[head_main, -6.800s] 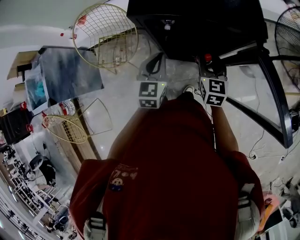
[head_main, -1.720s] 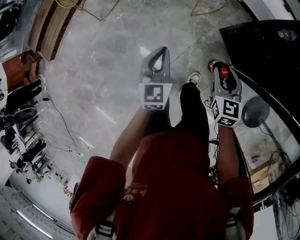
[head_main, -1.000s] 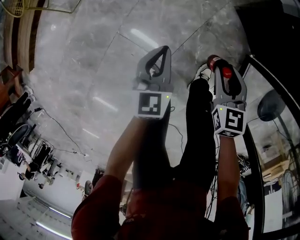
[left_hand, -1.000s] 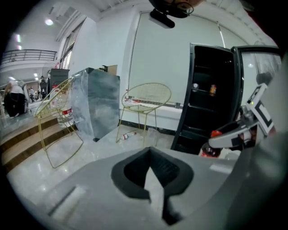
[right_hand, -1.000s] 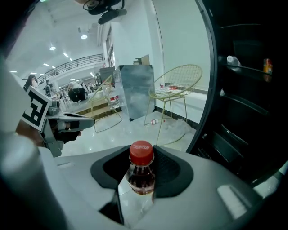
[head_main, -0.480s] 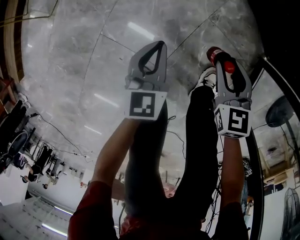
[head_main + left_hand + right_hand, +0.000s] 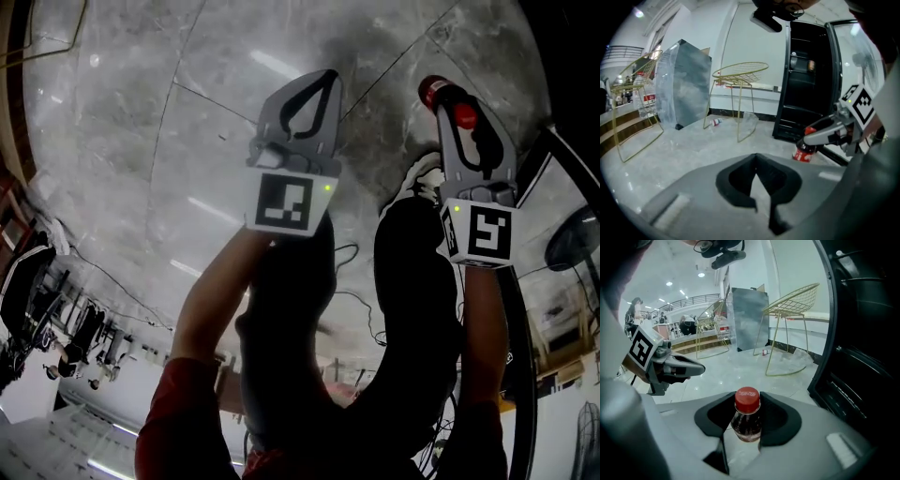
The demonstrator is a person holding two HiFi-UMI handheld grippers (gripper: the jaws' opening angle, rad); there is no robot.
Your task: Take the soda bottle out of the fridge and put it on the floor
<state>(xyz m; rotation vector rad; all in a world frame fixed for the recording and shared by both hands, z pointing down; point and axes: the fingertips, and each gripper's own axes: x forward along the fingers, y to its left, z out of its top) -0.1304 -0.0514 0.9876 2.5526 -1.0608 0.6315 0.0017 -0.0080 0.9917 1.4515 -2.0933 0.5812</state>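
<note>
The soda bottle (image 7: 746, 420), dark cola under a red cap, stands upright between the jaws of my right gripper (image 7: 747, 399), which is shut on its neck. From the left gripper view the bottle (image 7: 804, 153) hangs low over the grey marble floor (image 7: 693, 145); whether its base touches I cannot tell. In the head view the bottle (image 7: 435, 92) shows beyond the right gripper (image 7: 452, 97). My left gripper (image 7: 327, 75) is level with it to the left, shut with nothing in it; its tips (image 7: 756, 156) meet. The black fridge (image 7: 806, 89) stands open behind.
Gold wire chairs (image 7: 740, 75) and a grey slab panel (image 7: 682, 89) stand beyond, with a small bottle (image 7: 715, 122) lying on the floor. The fridge's open door frame (image 7: 825, 310) runs close on the right. The person's legs and a white shoe (image 7: 420, 176) lie between the grippers.
Both grippers have come down side by side towards the floor, and the head view has dropped closer to it. The bottle has stayed in the right gripper; the left has stayed shut.
</note>
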